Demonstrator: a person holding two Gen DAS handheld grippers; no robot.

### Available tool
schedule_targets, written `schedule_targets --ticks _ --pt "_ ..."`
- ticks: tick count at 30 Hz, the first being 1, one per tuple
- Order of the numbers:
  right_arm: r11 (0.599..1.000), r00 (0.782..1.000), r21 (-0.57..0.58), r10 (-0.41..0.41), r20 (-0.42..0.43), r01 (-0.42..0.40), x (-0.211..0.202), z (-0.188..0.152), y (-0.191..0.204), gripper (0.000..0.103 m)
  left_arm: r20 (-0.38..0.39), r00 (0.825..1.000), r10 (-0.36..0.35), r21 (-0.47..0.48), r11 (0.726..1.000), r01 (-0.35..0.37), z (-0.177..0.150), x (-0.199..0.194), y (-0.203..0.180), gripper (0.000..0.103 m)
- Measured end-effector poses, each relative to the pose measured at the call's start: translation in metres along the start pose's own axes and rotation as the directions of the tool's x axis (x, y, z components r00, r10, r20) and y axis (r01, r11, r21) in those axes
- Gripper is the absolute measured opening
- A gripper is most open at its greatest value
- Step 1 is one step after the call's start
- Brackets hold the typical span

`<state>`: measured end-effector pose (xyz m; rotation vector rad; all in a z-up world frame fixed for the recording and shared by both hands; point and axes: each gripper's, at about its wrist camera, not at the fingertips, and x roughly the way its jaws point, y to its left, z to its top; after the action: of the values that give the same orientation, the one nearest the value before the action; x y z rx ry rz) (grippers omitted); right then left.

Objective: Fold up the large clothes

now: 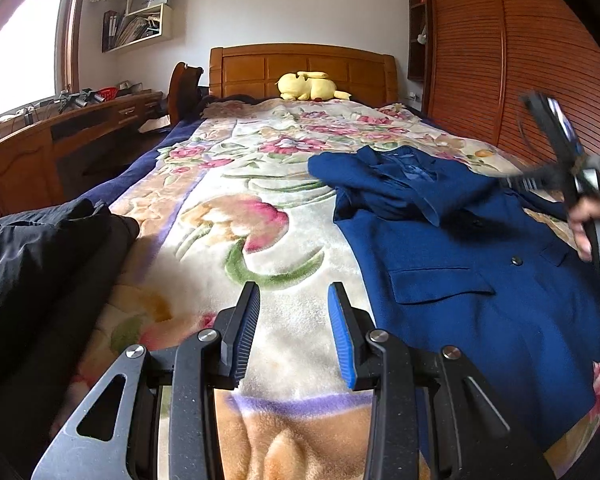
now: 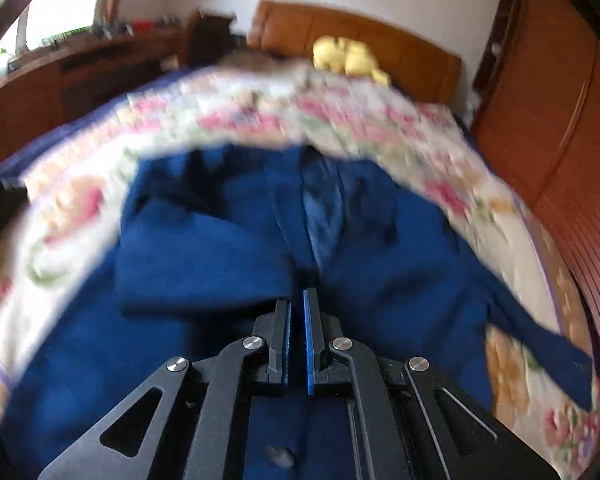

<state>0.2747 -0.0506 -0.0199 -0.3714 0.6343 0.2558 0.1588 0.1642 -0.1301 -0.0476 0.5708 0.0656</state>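
Tongs first: the left gripper (image 1: 294, 334) hangs low over bare blanket (image 1: 220, 216), its fingers spread wide with nothing between them. The right gripper (image 2: 296, 340) is up over the jacket (image 2: 204, 248), its blue pads drawn almost together with only a thin slit left; no cloth seems caught in it, though that view is smeared with blur.

From the left tool, the jacket (image 1: 460, 264) lies at two o'clock on the bed, front up, buttons and pocket flap showing, one sleeve already thrown across the chest and the other trailing off toward the wardrobe side. To my eye the next fold wants that loose sleeve brought in and the hem pinched at both corners, lifted evenly so the thick cloth doesn't bunch at the lapels.

At nine o'clock a heap of black clothes (image 1: 40, 256) sits on the bed edge, near enough to crowd a wide fold. Farther on, at twelve, a yellow soft toy (image 1: 306, 86) rests against the headboard (image 1: 300, 66), well clear. A desk (image 1: 60, 128) runs along the left wall under the window.
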Motion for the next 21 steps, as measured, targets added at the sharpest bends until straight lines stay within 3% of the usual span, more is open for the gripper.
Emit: schedule_targets --ticks 3,5,16,21 --pt "0.999 0.994 0.007 0.035 -0.103 -0.034 0.014 -0.022 -0.006 0.028 -0.005 1.0 0.003 -0.001 1.0 -0.003 -0.001 0.002 0.0 0.036" --pt "0.999 0.993 -0.001 0.039 -0.11 -0.04 0.015 -0.027 -0.002 0.045 -0.01 1.0 0.004 0.0 1.0 -0.004 -0.001 0.003 0.0 0.036" --pt "0.976 0.984 -0.126 0.177 -0.003 -0.176 -0.008 -0.031 0.039 0.052 -0.022 1.0 -0.003 -0.008 1.0 0.003 -0.001 0.007 0.001 0.036" --pt "0.96 0.976 -0.178 0.216 -0.009 -0.214 0.0 -0.035 0.055 0.052 -0.023 1.0 -0.003 -0.008 1.0 0.003 -0.001 0.007 0.001 0.036"
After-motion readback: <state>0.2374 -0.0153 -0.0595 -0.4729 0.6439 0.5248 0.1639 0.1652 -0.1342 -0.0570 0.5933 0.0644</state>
